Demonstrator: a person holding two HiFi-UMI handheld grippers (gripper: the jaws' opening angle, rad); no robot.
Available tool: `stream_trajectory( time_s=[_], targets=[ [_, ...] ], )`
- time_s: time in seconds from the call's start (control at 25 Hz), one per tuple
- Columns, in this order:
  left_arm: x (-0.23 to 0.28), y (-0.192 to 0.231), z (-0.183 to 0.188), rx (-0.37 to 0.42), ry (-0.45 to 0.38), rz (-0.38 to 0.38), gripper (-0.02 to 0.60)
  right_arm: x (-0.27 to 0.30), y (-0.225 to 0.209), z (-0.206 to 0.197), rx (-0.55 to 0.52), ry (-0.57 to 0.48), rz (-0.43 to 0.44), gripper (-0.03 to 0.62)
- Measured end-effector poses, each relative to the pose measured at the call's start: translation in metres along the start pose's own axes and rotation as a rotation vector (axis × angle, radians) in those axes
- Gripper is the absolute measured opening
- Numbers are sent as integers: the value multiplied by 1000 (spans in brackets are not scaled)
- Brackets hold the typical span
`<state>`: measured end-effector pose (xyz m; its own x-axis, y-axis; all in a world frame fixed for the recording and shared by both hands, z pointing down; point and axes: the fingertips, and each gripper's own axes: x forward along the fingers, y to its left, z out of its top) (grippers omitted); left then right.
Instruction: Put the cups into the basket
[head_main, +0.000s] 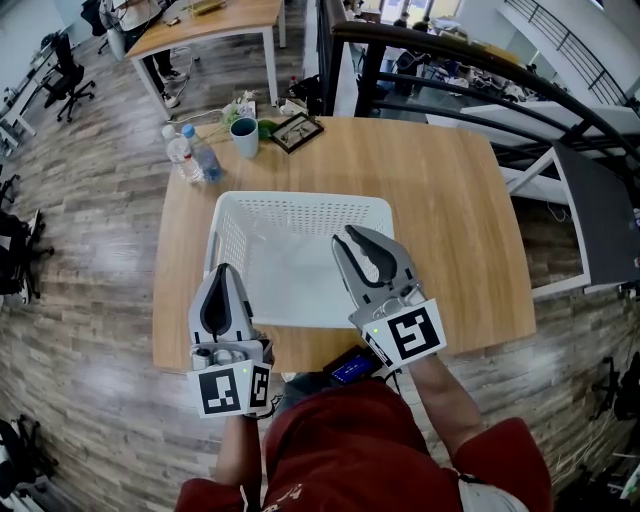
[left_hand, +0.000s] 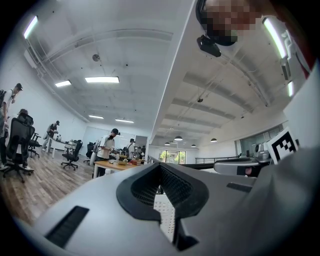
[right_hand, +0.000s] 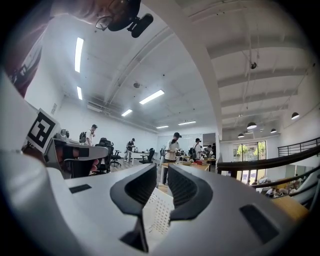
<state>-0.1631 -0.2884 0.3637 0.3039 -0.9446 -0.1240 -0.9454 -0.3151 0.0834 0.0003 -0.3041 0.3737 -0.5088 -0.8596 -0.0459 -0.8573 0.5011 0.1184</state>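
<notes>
A teal cup (head_main: 244, 136) stands upright at the back left of the wooden table (head_main: 450, 200), well away from both grippers. The white perforated basket (head_main: 300, 199) sits mid-table with nothing visible inside it. My left gripper (head_main: 222, 268) is at the basket's near left corner, fingertips together, holding nothing. My right gripper (head_main: 347, 238) hovers over the basket's near right part with a narrow gap between its jaws and nothing in it. In the left gripper view the left gripper (left_hand: 160, 167) shows closed tips over the basket wall (left_hand: 165, 215). In the right gripper view the right gripper (right_hand: 161, 172) shows the slim gap above the basket (right_hand: 157, 215).
Two water bottles (head_main: 195, 152) stand left of the cup, and a dark picture frame (head_main: 297, 131) lies to its right at the back edge. A small dark device with a blue screen (head_main: 352, 368) sits at the table's near edge. A black railing (head_main: 480, 60) runs behind the table.
</notes>
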Motion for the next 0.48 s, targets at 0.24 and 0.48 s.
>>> stream_trajectory(
  time_s=[0.24, 0.48],
  targets=[
    [-1, 1, -1, 0, 0, 10, 0, 1, 0, -3, 2, 5, 7, 58],
    [0, 4, -3, -3, 10, 15, 0, 4, 2, -4, 6, 11, 10, 51]
  ],
)
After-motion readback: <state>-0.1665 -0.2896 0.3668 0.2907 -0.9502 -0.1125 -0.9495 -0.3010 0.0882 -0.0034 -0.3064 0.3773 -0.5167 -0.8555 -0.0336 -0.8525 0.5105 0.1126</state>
